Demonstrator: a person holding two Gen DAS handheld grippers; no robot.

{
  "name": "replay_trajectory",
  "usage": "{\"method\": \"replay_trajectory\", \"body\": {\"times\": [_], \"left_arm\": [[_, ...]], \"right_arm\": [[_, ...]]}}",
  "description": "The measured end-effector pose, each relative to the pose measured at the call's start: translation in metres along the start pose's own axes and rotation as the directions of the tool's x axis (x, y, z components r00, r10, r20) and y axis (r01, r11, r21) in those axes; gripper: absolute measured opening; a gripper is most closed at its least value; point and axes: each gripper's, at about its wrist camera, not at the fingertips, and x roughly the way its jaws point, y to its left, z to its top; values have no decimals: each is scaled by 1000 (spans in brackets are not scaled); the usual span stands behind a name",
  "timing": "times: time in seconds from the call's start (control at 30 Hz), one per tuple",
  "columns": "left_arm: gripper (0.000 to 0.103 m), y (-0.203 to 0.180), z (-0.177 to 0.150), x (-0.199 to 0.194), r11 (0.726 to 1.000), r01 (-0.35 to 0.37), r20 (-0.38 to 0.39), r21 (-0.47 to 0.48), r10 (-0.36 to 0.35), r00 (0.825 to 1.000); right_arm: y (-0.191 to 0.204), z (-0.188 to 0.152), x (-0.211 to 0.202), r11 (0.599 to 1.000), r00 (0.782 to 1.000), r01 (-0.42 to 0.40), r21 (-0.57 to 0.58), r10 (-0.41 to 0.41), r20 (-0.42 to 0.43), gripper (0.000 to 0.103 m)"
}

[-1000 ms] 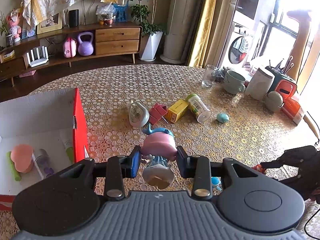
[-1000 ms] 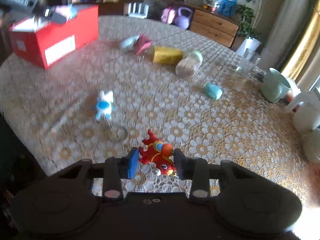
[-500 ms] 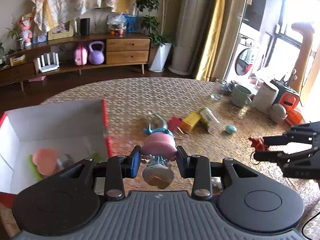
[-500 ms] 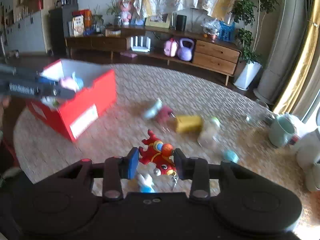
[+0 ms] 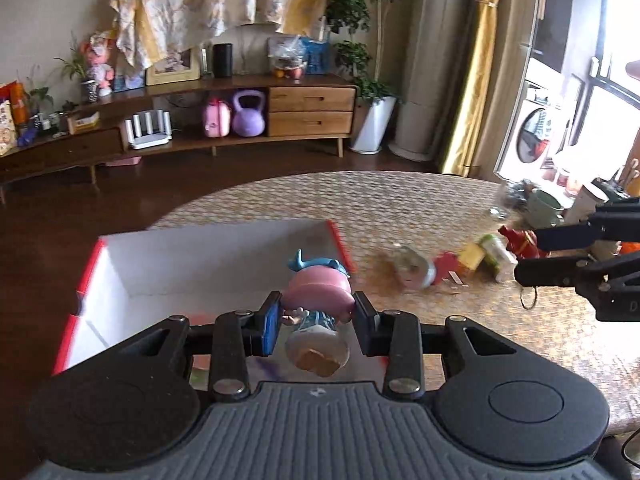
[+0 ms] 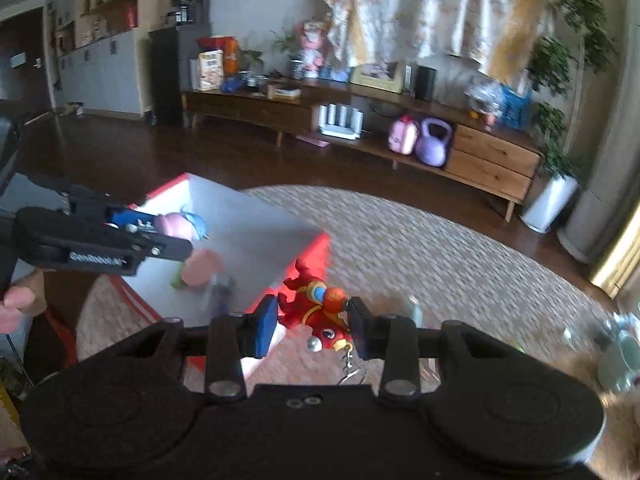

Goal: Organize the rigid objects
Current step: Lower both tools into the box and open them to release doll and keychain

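My left gripper (image 5: 316, 322) is shut on a pink and blue figurine (image 5: 318, 300) and holds it above the open red box (image 5: 340, 244) with the white inside. In the right wrist view that left gripper (image 6: 176, 236) hangs over the box (image 6: 316, 248), where a pink item (image 6: 202, 268) lies among other things. My right gripper (image 6: 312, 322) is shut on a red toy keychain (image 6: 316, 308), whose ring dangles below it, just off the box's near right corner. The left wrist view shows the right gripper (image 5: 532, 256) at the right edge with the red toy (image 5: 518, 240).
On the patterned round table (image 5: 400, 196) beside the box lie a small clock (image 5: 414, 268), a red item (image 5: 446, 266), a yellow box (image 5: 472, 256) and a bottle (image 5: 496, 252). A green mug (image 5: 542, 208) and a glass (image 5: 500, 200) stand at the far right. A hand (image 6: 18, 300) shows at left.
Both grippers have risen and swung left toward the red box with their toys. The left one now hangs over the box's inside; the right one has reached its corner.
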Motion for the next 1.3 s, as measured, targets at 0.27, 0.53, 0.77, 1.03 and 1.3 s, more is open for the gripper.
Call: {"method": "replay_trajectory", "body": {"times": [0.27, 0.53, 0.77, 1.03, 1.3], "left_arm": [[37, 61, 9, 14, 995, -79, -33, -56, 78, 996], [37, 100, 6, 54, 989, -122, -99, -83, 113, 989], [37, 114, -2, 91, 985, -162, -176, -59, 149, 973], [37, 114, -8, 124, 983, -181, -312, -9, 169, 935], [37, 121, -7, 138, 990, -144, -443, -14, 123, 888]], "right_arm": [[43, 32, 48, 995, 998, -56, -76, 56, -3, 37], [73, 33, 108, 991, 995, -81, -104, 75, -63, 37], [91, 19, 159, 991, 988, -72, -109, 56, -147, 37], [100, 8, 185, 991, 973, -75, -115, 47, -225, 37], [104, 6, 194, 991, 962, -84, -106, 53, -269, 38]]}}
